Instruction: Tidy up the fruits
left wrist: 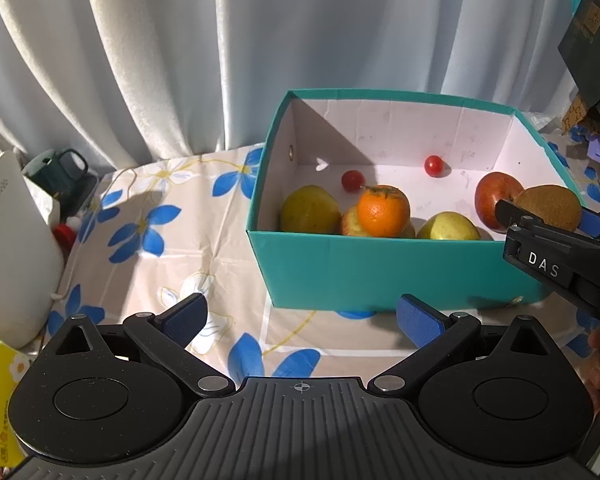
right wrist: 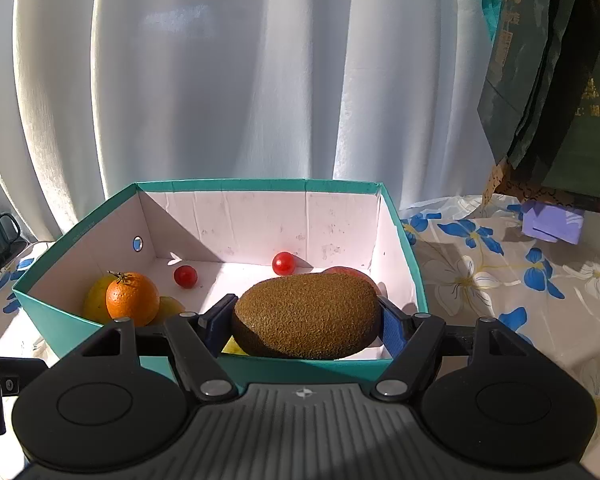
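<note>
1. White curtain [right wrist: 240, 80] fills the back; in front of it the tabletop [left wrist: 172, 248], under a cloth printed with blue flowers, carries everything.
2. Teal box [left wrist: 380, 268] sits open on the tabletop, white inside, with fruit lying on its floor.
3. Left tool [left wrist: 300, 316] hovers over the cloth just short of the box's near wall; its blue pads stand wide apart with nothing between them.
4. Right tool [right wrist: 306, 322] is clamped on a kiwi [right wrist: 306, 316], pads pressing both ends; the fruit hangs over the box's near right corner, above the rim.
5. Inside, at the left, an orange [left wrist: 384, 210] rests on top of yellow-green fruits; a yellow pear [left wrist: 310, 210] lies beside it; another yellow-green fruit [left wrist: 448, 227] lies against the near wall.
6. Red apple [left wrist: 490, 200] lies at the right, just behind the kiwi.
7. Two cherry tomatoes, one [left wrist: 353, 180] near the orange, one [left wrist: 434, 165] by the back wall, well apart.
</note>
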Available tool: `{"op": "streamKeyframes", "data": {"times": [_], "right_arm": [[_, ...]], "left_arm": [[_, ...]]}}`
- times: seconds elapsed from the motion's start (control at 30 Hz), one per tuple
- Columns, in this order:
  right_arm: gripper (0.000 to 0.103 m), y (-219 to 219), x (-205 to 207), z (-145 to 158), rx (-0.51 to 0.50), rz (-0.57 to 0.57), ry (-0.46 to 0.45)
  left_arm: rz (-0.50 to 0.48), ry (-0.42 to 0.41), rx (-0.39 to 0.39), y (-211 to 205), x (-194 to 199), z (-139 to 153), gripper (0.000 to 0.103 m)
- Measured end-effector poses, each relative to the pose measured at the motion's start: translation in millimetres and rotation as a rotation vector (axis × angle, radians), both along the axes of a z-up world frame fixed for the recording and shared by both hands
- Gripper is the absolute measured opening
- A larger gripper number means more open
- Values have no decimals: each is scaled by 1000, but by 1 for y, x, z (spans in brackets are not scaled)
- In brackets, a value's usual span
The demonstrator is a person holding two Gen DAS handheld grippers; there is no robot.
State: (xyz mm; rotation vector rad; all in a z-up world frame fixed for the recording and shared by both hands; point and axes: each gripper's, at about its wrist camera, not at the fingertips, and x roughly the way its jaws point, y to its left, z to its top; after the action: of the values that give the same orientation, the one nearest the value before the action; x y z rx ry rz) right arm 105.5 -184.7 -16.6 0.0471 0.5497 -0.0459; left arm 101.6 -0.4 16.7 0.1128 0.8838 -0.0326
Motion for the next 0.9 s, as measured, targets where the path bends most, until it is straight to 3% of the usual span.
{"op": "streamKeyframes", "data": {"times": [0.6,0.63,0.67,0.7,0.77,0.9], "right_arm": [[73,-7,24,8,37,23,175],[75,-6,25,9,32,24,185],[84,-6,24,10,24,20,188],[85,-5,24,11,26,29,186],[98,-5,20,15,42,37,183],[103,-9,5,27,80,18,172]], "left_arm": [[-46,29,17,-9,-4,-2,103],[-49,29,16,-9,-5,-2,103],[-51,30,13,-9,-6,-1,103],[-53,32,5,-8,-7,-1,103],[-57,47,-19,-6,-7,0,103],[-57,81,-53,-2,-10,0,103]]}}
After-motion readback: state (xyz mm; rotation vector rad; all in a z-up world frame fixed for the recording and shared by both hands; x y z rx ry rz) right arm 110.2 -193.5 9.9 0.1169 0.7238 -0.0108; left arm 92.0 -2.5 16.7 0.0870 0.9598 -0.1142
